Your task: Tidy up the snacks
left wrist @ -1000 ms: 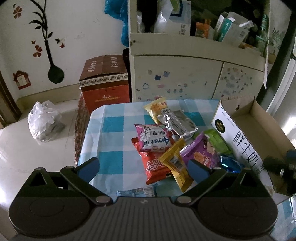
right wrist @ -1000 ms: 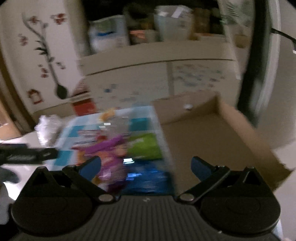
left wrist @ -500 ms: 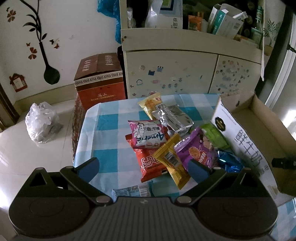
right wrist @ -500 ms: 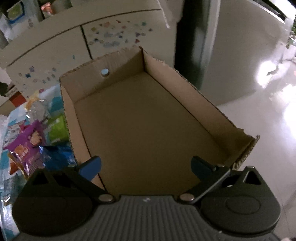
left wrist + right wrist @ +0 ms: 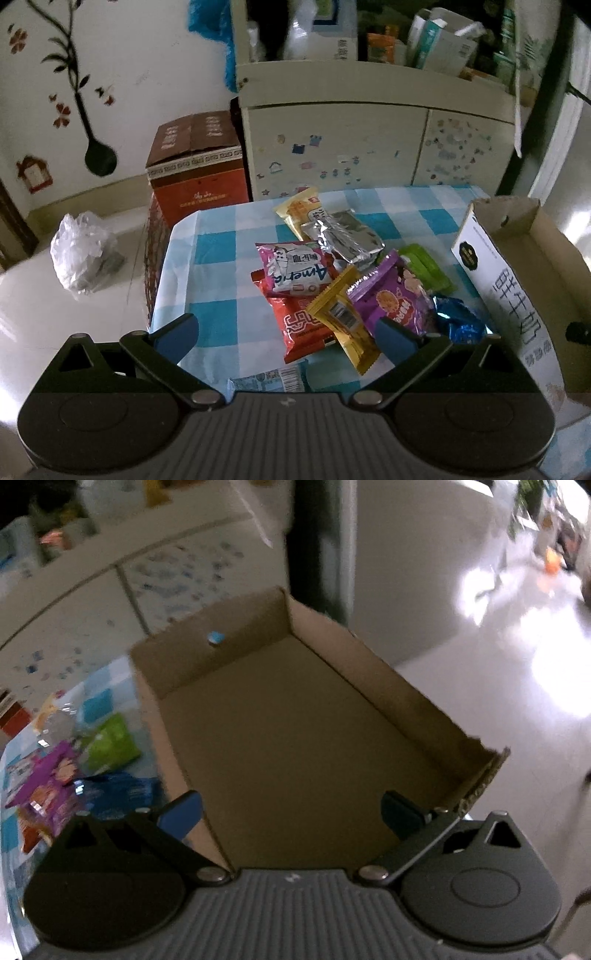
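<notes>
I judge this to be the very start of the sorting: nothing is picked up, and the shallow brown cardboard box (image 5: 295, 731) with the white printed side panel is empty apart from what looks like a small blue hole in its far wall. My left gripper (image 5: 286, 332) hangs above the blue-and-white checked tablecloth (image 5: 218, 258) with its blue-padded fingers spread wide and nothing between them; my right gripper (image 5: 291, 812) is likewise spread and empty, poised over the open box. The snacks lie in a loose overlapping heap near the middle of the cloth, just beside the box's printed wall: a pink-and-white packet (image 5: 295, 267) resting on a red packet (image 5: 299, 325), a yellow wrapper (image 5: 343, 317), a purple pouch (image 5: 391, 295), a crinkled silver foil bag (image 5: 347, 236), a green packet (image 5: 424, 264), a shiny blue wrapper (image 5: 458, 317) and a pale blue sachet (image 5: 269, 380) close under my left gripper. My next move, I think, calls for dropping onto a top-lying packet and pinching an edge. The left view shows the whole heap and the box's lettering; the right view alone shows the box floor bare, with only the green, purple and blue packets at its left margin, blurred.
</notes>
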Demonstrator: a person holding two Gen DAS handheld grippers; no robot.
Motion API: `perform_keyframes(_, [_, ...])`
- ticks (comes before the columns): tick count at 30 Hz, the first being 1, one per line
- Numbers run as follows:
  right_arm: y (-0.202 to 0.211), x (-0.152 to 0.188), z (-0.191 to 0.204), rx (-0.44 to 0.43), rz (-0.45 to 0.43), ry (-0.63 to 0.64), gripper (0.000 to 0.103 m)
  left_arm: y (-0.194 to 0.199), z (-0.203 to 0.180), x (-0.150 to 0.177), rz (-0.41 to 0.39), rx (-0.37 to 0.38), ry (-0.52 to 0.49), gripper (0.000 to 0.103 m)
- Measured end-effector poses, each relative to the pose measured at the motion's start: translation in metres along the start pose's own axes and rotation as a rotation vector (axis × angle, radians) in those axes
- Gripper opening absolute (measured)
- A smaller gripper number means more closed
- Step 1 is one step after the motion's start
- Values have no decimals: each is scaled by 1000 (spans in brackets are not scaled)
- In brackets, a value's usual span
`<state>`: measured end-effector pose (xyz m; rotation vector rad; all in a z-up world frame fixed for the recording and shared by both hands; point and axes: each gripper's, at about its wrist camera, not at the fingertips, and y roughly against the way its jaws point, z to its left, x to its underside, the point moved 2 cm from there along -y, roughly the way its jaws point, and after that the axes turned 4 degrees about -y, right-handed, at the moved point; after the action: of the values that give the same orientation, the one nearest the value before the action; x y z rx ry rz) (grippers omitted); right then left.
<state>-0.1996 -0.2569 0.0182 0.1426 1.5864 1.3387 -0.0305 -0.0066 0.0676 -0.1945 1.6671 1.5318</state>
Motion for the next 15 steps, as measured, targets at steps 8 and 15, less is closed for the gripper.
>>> perform_keyframes(8, [35, 22, 55, -97, -148, 199, 102, 4, -4, 16, 25, 11, -31, 103])
perform_keyframes(15, [40, 42, 93, -184, -126, 244, 102, 8, 2, 30, 31, -24, -22, 103])
